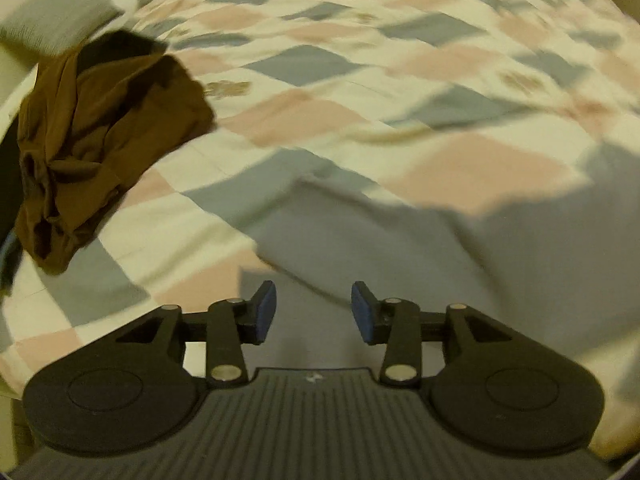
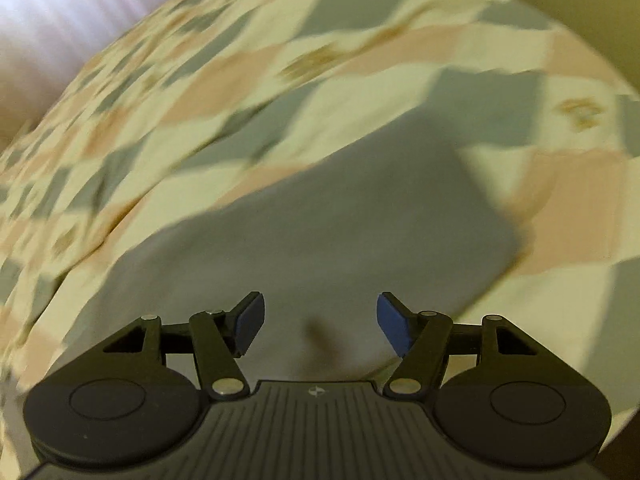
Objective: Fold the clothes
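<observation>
A wide bedspread of cream cloth printed with pink and grey diamonds (image 1: 360,92) fills both views and bears everything else; both pictures are smeared by motion blur. On it lies a flat, pale grey garment of smooth fabric (image 1: 400,240), laid out with straight edges and one squared corner showing in the right wrist view (image 2: 320,232). Well apart from it, at the bed's left edge in the left wrist view, sits a crumpled heap of brown cloth (image 1: 100,128), with a piece of black fabric (image 1: 120,46) just behind it and a folded grey ribbed textile (image 1: 56,16) beyond that in the far corner. No box, basket or other container shows in either view. The left gripper (image 1: 314,312) hangs above the grey garment's near edge with its blue pads (image 1: 266,312) parted and nothing between them; the cloth lies below the gap, not pinched. The right gripper (image 2: 320,322) stands wider apart over the same garment, its blue pads (image 2: 394,326) likewise free, the grey fabric spreading out ahead of and beneath the fingers.
</observation>
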`<action>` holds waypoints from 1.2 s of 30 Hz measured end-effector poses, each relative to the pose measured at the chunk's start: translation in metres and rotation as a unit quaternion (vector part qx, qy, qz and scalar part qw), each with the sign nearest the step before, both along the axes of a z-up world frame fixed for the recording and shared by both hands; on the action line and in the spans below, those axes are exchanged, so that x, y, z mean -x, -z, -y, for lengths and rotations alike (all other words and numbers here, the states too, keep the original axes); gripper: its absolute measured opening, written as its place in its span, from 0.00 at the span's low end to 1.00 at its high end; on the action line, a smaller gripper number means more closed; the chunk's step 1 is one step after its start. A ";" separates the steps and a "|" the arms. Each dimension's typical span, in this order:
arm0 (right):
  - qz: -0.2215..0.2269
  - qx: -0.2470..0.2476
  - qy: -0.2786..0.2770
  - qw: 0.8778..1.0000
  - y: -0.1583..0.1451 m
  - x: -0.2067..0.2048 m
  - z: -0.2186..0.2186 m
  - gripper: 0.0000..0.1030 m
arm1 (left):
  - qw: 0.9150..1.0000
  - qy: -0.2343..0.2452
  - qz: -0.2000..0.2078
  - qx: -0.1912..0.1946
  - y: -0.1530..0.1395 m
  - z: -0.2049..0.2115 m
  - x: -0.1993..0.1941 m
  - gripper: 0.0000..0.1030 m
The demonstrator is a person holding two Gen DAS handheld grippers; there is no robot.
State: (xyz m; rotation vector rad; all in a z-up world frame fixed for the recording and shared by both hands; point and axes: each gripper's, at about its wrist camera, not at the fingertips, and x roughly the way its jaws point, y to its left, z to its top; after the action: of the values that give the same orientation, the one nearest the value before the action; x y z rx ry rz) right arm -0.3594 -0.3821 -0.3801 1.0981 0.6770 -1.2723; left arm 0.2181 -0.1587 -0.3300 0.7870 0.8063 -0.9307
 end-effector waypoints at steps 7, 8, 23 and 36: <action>0.017 -0.015 -0.002 1.000 0.011 -0.113 -0.054 0.63 | 0.995 0.069 -0.068 -0.015 0.052 0.052 -0.082 0.37; 0.019 -0.016 0.007 1.000 0.011 -0.125 -0.064 0.63 | 0.994 0.069 -0.087 -0.018 0.060 0.057 -0.094 0.34; 0.008 -0.028 0.058 0.998 0.021 -0.184 -0.142 0.65 | 0.967 0.038 -0.252 0.027 0.013 0.025 -0.126 0.04; 0.016 -0.017 0.031 0.999 0.021 -0.182 -0.132 0.66 | 0.968 -0.026 -0.246 -0.035 0.037 -0.046 -0.146 0.04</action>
State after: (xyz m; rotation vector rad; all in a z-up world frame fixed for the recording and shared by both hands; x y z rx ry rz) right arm -0.1774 -0.2499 -0.4007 1.1725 0.6457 -1.2974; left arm 0.3637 -0.1131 -0.3675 0.5953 1.2922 -1.0723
